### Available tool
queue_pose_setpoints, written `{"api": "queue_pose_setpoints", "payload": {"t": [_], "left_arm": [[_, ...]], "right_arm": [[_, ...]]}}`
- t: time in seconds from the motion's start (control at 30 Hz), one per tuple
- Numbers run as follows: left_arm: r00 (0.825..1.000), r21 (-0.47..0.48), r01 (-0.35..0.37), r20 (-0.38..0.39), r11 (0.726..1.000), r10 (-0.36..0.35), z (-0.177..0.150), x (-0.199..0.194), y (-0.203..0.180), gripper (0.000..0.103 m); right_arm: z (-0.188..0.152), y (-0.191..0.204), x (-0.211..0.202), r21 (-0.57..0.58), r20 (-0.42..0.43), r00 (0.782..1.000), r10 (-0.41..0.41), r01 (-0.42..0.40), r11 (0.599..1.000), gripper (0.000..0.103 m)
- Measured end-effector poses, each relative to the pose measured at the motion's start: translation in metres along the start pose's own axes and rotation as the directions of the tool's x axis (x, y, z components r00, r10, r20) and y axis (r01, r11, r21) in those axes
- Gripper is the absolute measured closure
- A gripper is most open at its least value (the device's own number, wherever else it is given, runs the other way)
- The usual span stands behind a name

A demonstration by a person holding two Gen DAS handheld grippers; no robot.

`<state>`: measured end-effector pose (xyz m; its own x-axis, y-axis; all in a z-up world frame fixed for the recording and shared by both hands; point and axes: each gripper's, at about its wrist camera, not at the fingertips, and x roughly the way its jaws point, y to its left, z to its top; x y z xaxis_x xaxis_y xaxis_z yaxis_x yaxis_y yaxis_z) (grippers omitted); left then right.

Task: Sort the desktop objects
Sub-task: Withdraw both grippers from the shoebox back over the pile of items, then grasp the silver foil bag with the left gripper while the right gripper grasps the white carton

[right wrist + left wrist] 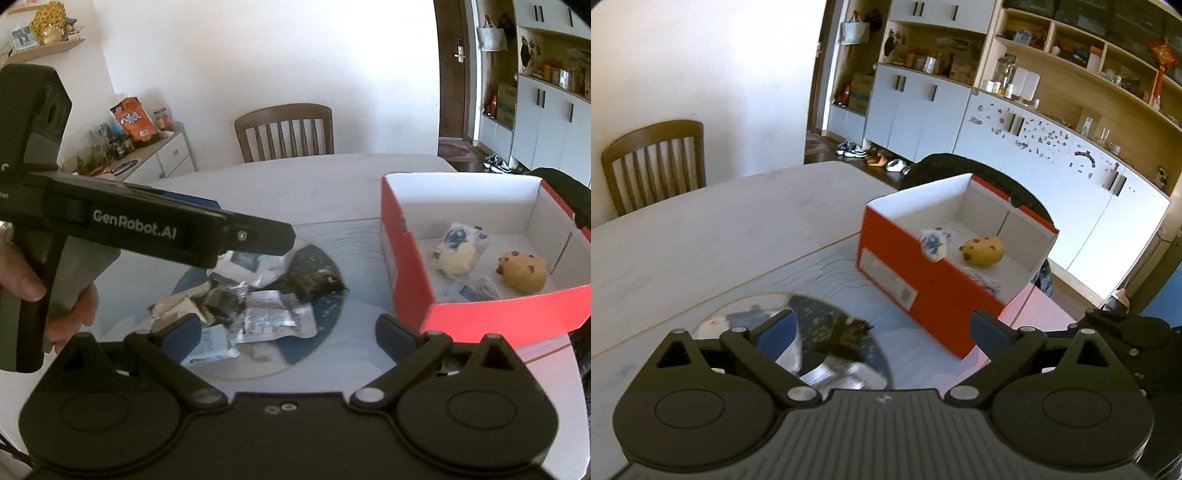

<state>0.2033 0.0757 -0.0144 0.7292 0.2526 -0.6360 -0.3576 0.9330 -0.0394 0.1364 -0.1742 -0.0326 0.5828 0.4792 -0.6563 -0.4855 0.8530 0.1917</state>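
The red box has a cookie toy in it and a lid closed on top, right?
Not quite. The red box has no lid on it: it stands open at the top. The right wrist view looks straight down inside, and the cookie toy does lie there on the white bottom.

Through the right wrist camera I see the box standing on the desk to the right of the round mat. A heap of packets lies on the mat. Inside the box, a bun lies to the right of a soft toy. A chair stands behind the desk, and the cabinets stand far right.
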Motion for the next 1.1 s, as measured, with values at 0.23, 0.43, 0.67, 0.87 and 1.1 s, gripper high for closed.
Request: {"api": "queue_pose_setpoints", "payload": {"t": [0.23,0.43,0.67,0.87,1.1], "left_arm": [[0.999,0.007,-0.05,-0.02,0.999,0.05,-0.02,-0.014,0.027,0.002],[0.994,0.021,-0.103,-0.043,0.994,0.104,-0.033,-0.023,0.049,0.002],[0.988,0.05,-0.136,-0.07,0.989,0.139,-0.049,-0.023,0.071,0.002],[0.983,0.08,-0.147,-0.104,0.986,0.155,-0.06,-0.016,0.084,0.002],[0.98,0.108,-0.125,-0.139,0.986,0.139,-0.072,-0.007,0.089,0.002]], "right_arm": [[-0.008,0.022,0.008,-0.005,0.0,1.0,-0.022,0.022,1.0,0.002],[-0.016,0.042,0.018,-0.022,0.007,0.999,-0.053,0.053,0.998,0.002],[-0.025,0.069,0.03,-0.062,0.001,0.998,-0.062,0.062,0.996,0.002],[-0.033,0.09,0.045,-0.092,-0.005,0.999,-0.049,0.048,0.995,0.002],[-0.039,0.102,0.065,-0.149,-0.019,0.999,-0.041,0.037,0.988,0.002]]}}
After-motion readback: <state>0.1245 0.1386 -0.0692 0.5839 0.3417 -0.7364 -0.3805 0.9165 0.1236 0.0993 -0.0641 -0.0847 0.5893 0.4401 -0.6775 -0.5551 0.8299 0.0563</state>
